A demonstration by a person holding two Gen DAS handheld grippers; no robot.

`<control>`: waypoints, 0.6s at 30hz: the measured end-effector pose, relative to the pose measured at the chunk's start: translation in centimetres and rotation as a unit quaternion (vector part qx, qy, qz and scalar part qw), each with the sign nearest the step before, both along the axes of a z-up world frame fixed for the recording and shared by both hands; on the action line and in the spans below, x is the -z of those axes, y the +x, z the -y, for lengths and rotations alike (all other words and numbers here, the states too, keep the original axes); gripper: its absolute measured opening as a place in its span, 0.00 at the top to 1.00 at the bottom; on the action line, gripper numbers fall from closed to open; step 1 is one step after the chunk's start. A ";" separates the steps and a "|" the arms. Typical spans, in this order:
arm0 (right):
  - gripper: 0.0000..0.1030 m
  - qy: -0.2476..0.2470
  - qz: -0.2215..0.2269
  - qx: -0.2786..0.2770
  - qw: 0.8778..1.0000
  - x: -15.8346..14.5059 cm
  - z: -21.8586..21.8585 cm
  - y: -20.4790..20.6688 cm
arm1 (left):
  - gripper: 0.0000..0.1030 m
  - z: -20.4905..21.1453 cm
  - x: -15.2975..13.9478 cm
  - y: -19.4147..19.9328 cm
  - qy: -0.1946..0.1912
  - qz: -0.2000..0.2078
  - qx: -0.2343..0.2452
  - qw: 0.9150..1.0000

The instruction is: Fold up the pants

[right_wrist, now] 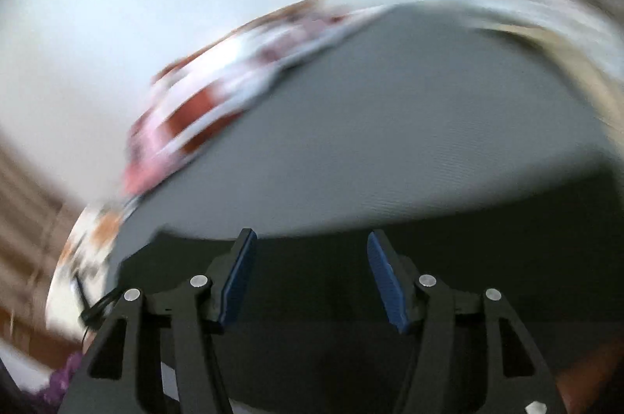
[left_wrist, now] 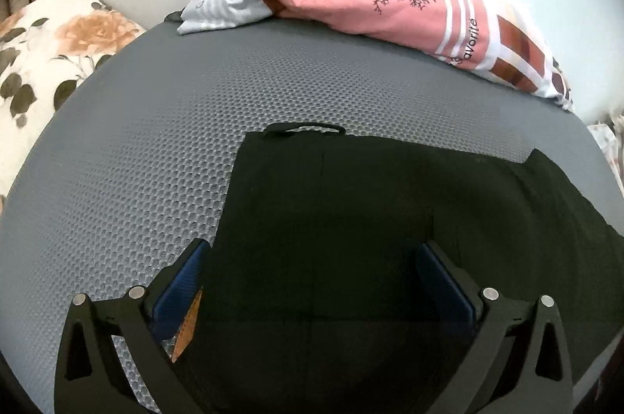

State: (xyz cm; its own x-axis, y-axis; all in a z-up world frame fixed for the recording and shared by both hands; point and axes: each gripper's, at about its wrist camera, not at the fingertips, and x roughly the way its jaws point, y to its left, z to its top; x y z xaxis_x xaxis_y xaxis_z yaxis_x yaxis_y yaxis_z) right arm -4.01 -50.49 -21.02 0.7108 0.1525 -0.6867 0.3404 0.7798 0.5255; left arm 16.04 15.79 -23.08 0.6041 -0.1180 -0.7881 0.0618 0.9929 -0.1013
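Observation:
Black pants [left_wrist: 351, 219] lie flat on the grey honeycomb mat [left_wrist: 136, 160], with a belt loop [left_wrist: 304, 130] at their far edge and an orange tag [left_wrist: 187, 328] at their left edge. My left gripper [left_wrist: 312, 250] hovers over them, its blue pads [left_wrist: 183, 281] spread wide and open, one at the pants' left edge and one over the cloth. The right wrist view is blurred by motion. There my right gripper [right_wrist: 308, 238] is open with nothing between its pads [right_wrist: 238, 277], above the dark pants [right_wrist: 331, 316] near the mat [right_wrist: 390, 141].
A heap of pink, white and brick-red clothes [left_wrist: 409, 4] with a striped pale garment [left_wrist: 222, 4] lies along the mat's far edge against a white wall. A floral pillow [left_wrist: 50, 63] sits at the left. Floral fabric [left_wrist: 608, 149] shows at the right edge.

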 end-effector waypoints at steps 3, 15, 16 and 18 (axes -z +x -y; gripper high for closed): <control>0.44 0.042 -0.009 0.129 0.991 1.5 8.1 -9.6 | 0.00 0.0 -0.1 -0.1 0.004 0.003 -0.001 1.000; 0.44 0.202 0.041 0.185 0.961 6.4 12.1 -15.5 | 0.00 0.8 -0.6 -0.8 0.056 0.026 -0.018 0.998; 0.44 0.206 0.046 0.182 0.960 6.4 11.8 -15.4 | 0.00 0.7 -0.6 -0.8 0.056 0.025 -0.019 0.998; 0.52 0.205 0.039 0.174 0.962 6.4 11.5 -14.5 | 0.00 0.8 -0.6 -0.8 0.056 0.025 -0.020 0.998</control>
